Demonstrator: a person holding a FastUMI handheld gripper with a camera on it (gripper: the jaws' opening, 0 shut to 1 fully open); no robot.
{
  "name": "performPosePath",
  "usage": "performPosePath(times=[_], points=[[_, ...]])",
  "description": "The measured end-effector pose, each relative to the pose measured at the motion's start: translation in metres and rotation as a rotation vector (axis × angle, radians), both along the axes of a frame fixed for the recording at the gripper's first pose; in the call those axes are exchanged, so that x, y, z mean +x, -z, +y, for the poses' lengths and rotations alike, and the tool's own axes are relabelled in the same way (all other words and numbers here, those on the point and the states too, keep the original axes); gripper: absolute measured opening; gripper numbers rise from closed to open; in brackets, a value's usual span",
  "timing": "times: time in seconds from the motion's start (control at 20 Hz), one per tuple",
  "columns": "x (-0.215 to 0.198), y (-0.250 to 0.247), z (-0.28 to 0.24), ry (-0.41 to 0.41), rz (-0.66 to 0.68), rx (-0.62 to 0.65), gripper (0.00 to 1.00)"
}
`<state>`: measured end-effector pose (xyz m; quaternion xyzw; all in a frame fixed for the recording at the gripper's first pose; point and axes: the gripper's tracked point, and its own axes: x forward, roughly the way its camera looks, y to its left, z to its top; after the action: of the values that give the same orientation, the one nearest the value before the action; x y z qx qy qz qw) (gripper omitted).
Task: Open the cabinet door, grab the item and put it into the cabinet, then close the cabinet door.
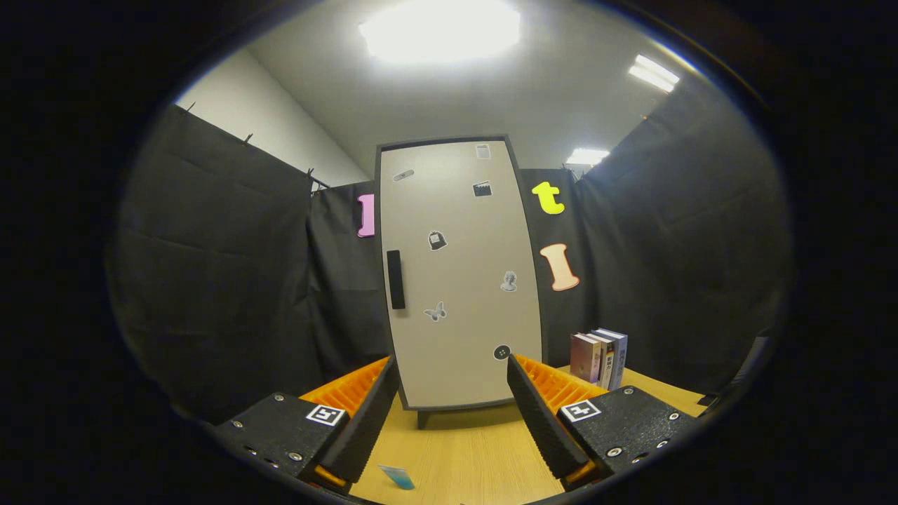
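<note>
A tall cabinet (pixel 459 280) stands upright on the wooden table (pixel 463 449), straight ahead of my fingers. Its pale door is shut and carries several small stickers. A dark vertical handle (pixel 396 279) sits on the door's left side, beyond my left finger. My gripper (pixel 454 370) is open, with nothing between its fingers, and the foot of the cabinet shows in the gap. A small blue item (pixel 398 476) lies on the table close to me, beside my left finger's base.
Several upright books (pixel 600 358) stand on the table to the right of the cabinet, beyond my right finger. Black cloth walls close the booth on the left, behind and on the right. Bare wooden table lies between me and the cabinet.
</note>
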<state>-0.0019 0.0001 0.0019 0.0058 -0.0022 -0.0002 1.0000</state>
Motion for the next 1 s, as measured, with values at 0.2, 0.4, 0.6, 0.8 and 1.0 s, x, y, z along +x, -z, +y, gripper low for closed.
performPosePath(times=[0.2,0.4,0.6,0.8,1.0], points=[[-0.001,0.002,0.0,0.005,0.005,0.004,0.95],[0.0,0.001,-0.003,0.009,0.006,0.004,0.96],[0.007,-0.004,-0.002,0.012,0.002,0.005,0.95],[0.028,-0.011,0.007,-0.007,0.009,-0.002,0.95],[0.055,-0.024,0.021,-0.034,-0.015,-0.009,0.95]])
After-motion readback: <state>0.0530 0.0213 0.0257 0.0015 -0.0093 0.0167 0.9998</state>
